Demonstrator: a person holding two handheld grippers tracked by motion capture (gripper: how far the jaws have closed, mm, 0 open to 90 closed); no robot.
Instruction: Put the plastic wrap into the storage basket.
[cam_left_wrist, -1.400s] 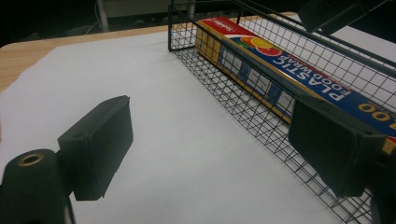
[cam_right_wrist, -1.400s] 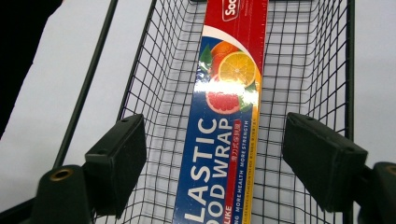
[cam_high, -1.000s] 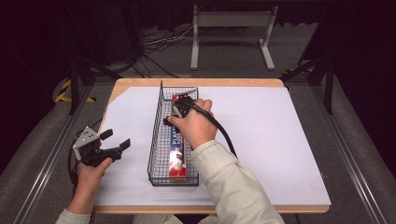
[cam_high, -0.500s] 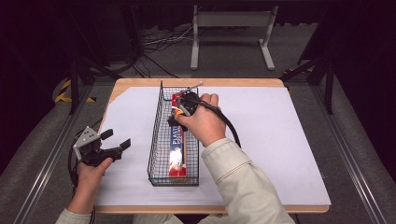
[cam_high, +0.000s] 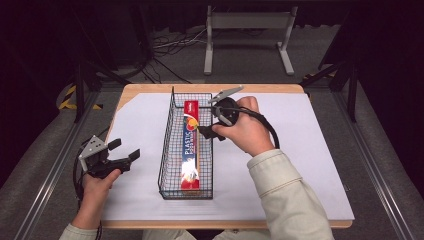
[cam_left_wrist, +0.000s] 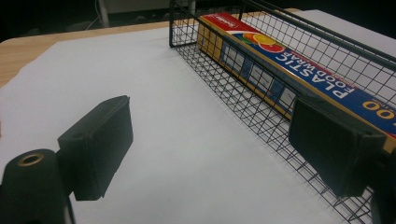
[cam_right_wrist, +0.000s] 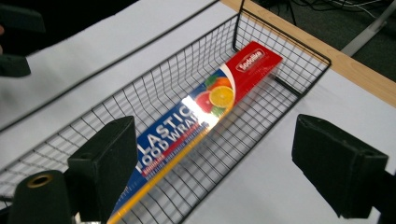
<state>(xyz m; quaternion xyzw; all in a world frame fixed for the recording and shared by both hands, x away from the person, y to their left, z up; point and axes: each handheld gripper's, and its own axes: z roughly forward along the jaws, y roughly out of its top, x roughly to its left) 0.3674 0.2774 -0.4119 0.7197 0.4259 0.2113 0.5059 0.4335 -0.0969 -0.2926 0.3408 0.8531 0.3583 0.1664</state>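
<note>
A black wire basket (cam_high: 165, 150) stands lengthwise in the middle of the white-covered table. A red and blue plastic food wrap box (cam_high: 191, 145) lies flat inside it. My right gripper (cam_high: 212, 122) hovers by the basket's far right side, jaws pointing at it. Its jaws have just been opening and now stand wide, with nothing between the pads. In the right gripper view (cam_right_wrist: 219, 168) the box (cam_right_wrist: 210, 107) lies below in the basket (cam_right_wrist: 280, 32). My left gripper (cam_high: 125, 149) rests open left of the basket, and its own view (cam_left_wrist: 217, 149) looks along the basket wall (cam_left_wrist: 243, 102) and the box (cam_left_wrist: 299, 70).
White paper (cam_high: 300, 150) covers the wooden table, whose edge (cam_high: 150, 90) shows at the back. A grey metal stand (cam_high: 247, 22) and cables lie on the floor beyond. Black rails run along both sides of the table.
My right hand has drawn back from over the basket, to the right and upward, with its jaws spreading. The whole box now lies uncovered in the basket. My left gripper has stayed put.
</note>
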